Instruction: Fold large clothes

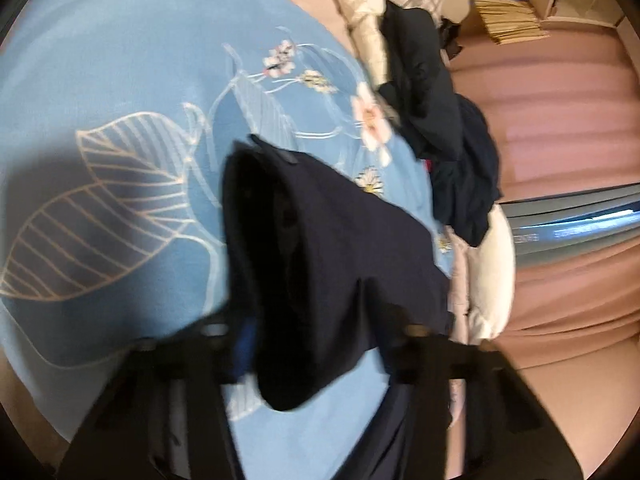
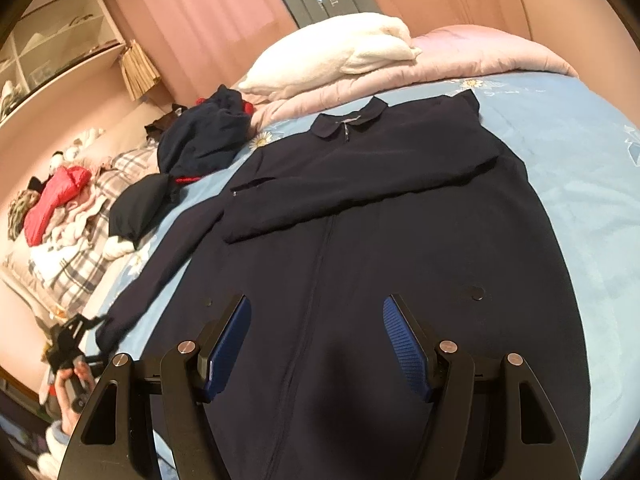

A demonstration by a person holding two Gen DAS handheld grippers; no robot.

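Lying face up on a bed, a large navy jacket (image 2: 360,248) is spread over a light blue bedsheet (image 2: 580,200) printed with leaves and daisies; its collar (image 2: 352,118) points toward the head of the bed, and the zip runs down the middle toward the viewer. One sleeve is already folded across the chest below the collar; the other sleeve (image 1: 320,256) trails off the jacket's side toward the bed's edge. The left gripper (image 1: 316,332) is closed on the cuff end of that trailing sleeve, the dark cloth bunched between its fingers, though the view is blurred. The right gripper (image 2: 316,344) hovers above the jacket's lower front, jaws apart and holding nothing. The fabric looks light, thin and limp, likely a smooth woven cloth that would slide a little on the sheet and sag wherever it is unsupported; I would judge the cuff, hem corners and shoulder seams the surest places to pinch, where the layers are doubled. The bed is soft, so pressing down would sink. Beyond the collar sit a white pillow (image 2: 332,60) and a pale pink quilt (image 2: 460,60). Beside the jacket, on the trailing-sleeve side, lies a heap of dark clothes (image 2: 200,136), then a plaid blanket (image 2: 80,248) with a red garment (image 2: 56,200). Pink curtains (image 2: 208,12) and a shelf unit (image 2: 60,40) stand behind the bed.
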